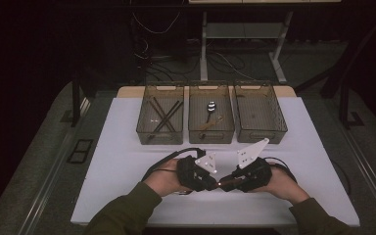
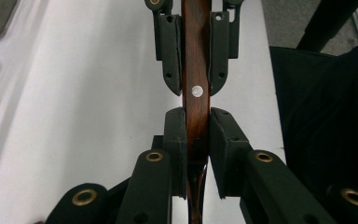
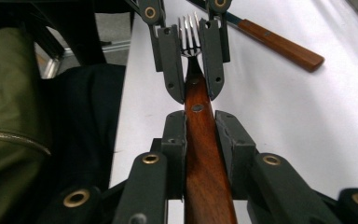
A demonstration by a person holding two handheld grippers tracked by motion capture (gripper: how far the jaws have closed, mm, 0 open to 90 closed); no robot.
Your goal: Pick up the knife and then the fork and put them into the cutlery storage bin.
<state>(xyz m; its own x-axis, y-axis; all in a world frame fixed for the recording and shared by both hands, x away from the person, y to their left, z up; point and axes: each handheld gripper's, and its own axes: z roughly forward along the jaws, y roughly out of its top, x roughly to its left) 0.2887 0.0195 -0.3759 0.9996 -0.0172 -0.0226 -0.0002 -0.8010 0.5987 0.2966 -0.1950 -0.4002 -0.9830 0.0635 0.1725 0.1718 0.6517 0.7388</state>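
A fork [image 3: 206,177] with a brown wooden handle and metal tines is held level between both grippers, low over the white table [image 1: 127,161]. My right gripper [image 3: 198,128] is shut on the rear part of the handle. My left gripper [image 2: 197,126] is shut on the handle's front end, close to the tines, and faces the right one. In the high view the two grippers meet tip to tip near the table's front edge, left gripper [image 1: 210,182] and right gripper [image 1: 231,182], with the fork [image 1: 221,184] between them.
A second utensil with a wooden handle [image 3: 279,44] lies on the table beyond the left gripper. Three clear bins stand in a row at the back: the left bin [image 1: 160,134] with chopsticks, the middle bin [image 1: 211,134] with a spoon, the right bin [image 1: 260,134].
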